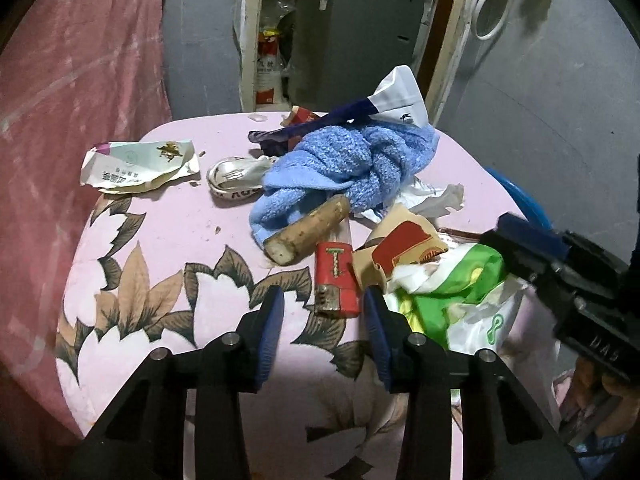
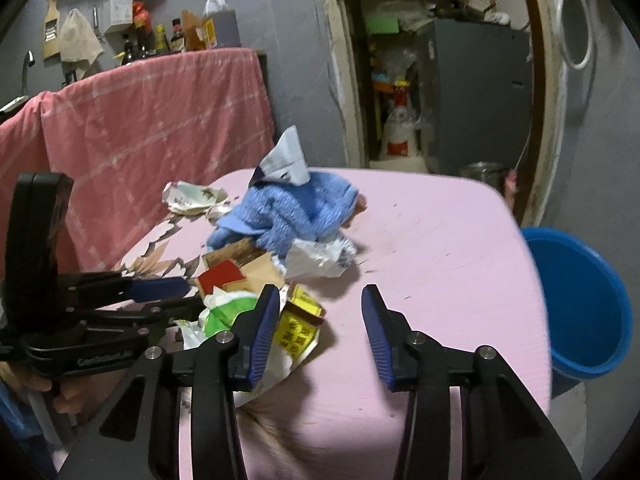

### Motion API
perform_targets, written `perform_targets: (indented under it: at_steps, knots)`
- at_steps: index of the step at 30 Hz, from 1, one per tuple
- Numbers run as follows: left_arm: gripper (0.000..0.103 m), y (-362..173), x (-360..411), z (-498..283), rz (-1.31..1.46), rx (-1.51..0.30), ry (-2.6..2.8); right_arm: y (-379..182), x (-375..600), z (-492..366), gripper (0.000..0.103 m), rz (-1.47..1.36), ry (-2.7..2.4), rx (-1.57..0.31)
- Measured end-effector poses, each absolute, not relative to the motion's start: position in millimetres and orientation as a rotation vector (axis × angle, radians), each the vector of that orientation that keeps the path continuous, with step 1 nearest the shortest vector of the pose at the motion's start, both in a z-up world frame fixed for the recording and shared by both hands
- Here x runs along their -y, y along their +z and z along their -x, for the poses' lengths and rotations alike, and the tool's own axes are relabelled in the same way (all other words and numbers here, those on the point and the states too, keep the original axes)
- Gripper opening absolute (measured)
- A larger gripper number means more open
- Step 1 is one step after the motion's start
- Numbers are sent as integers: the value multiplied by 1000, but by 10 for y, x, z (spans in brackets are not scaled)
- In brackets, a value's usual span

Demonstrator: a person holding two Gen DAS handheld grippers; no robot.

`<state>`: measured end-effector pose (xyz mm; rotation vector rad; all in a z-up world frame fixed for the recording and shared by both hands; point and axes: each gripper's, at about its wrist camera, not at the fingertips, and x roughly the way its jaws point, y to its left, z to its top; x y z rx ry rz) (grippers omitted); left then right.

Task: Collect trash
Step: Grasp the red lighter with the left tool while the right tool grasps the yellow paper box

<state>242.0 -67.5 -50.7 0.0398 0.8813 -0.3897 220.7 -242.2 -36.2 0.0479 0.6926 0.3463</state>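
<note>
We list, on the pink table (image 1: 168,216): a blue bucket (image 2: 580,304) at its 3 o'clock edge; a blue towel (image 1: 340,168) at centre; trash at 5 o'clock, including a green wrapper (image 1: 452,284) and red box (image 1: 336,284). Our left gripper (image 1: 324,316) and right gripper (image 2: 320,320) both gape, holding nothing.

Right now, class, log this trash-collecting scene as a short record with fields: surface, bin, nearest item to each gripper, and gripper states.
surface: pink floral tablecloth, littered
bin: blue bucket, beside the table's right edge
near left gripper: red carton, just ahead between its open fingers, not gripped
near right gripper: yellow packet, next to its left finger
other items: blue towel, root vegetable piece, green wrapper
left gripper: open
right gripper: open
</note>
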Motion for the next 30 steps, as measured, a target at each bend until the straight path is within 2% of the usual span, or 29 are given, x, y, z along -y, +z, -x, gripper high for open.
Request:
perform_targets:
  at_steps: [5, 10, 14, 17, 30]
  knots:
    - [32, -523, 736, -2550, -60, -881, -392, -415, 2422, -2257, 40, -68, 350, -720]
    - [20, -542, 778, -2586, -70, -882, -415, -484, 2421, -2287, 39, -92, 363, -755]
    - [19, -553, 811, -2557, -78, -874, -417, -498, 2438, -2283, 27, -120, 382, -768]
    - [19, -558, 778, -2550, -42, -881, -430, -474, 2431, -2255, 22, -124, 381, -756]
    - [19, -429, 667, -2010, 20, -806, -372, -208, 2555, -1798, 21, -78, 250, -563]
